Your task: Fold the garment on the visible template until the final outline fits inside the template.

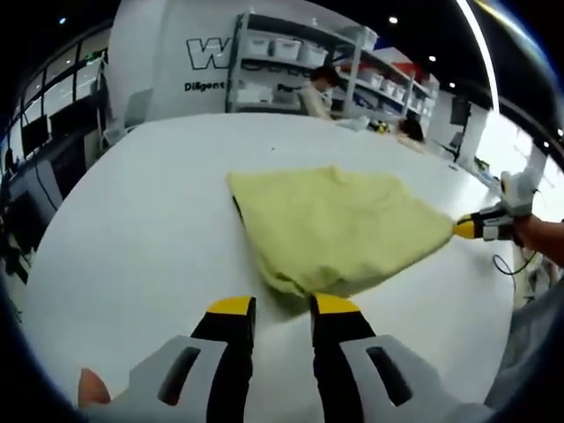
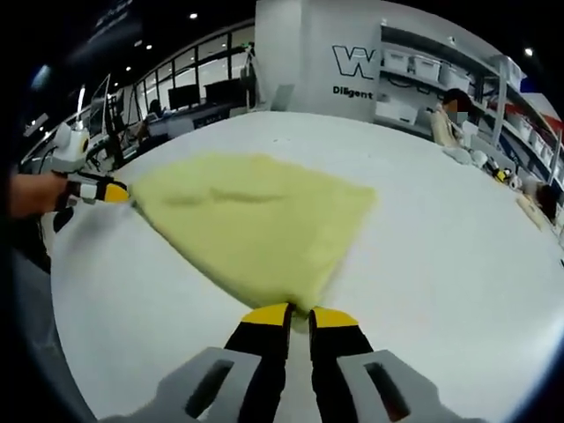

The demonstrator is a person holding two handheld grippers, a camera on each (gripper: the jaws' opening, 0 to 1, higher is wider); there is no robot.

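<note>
On the white table (image 1: pixel 132 229) — garment (image 1: pixel 339 225) stretched between both grippers' jaws.

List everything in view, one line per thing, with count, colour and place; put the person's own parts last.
garment: one, pale yellow, lying on the table, pinched at two corners
table: one, white, under the garment
shelves: one set, white with white bins, behind the table's far side
person at the shelves: one, light top, beyond the table
left gripper: one, yellow tips on black jaws, shut on the garment's near corner in the left gripper view
right gripper: one, same colours, shut on the garment's other corner
hand: one, holding the left gripper, at the left edge of the right gripper view
</note>
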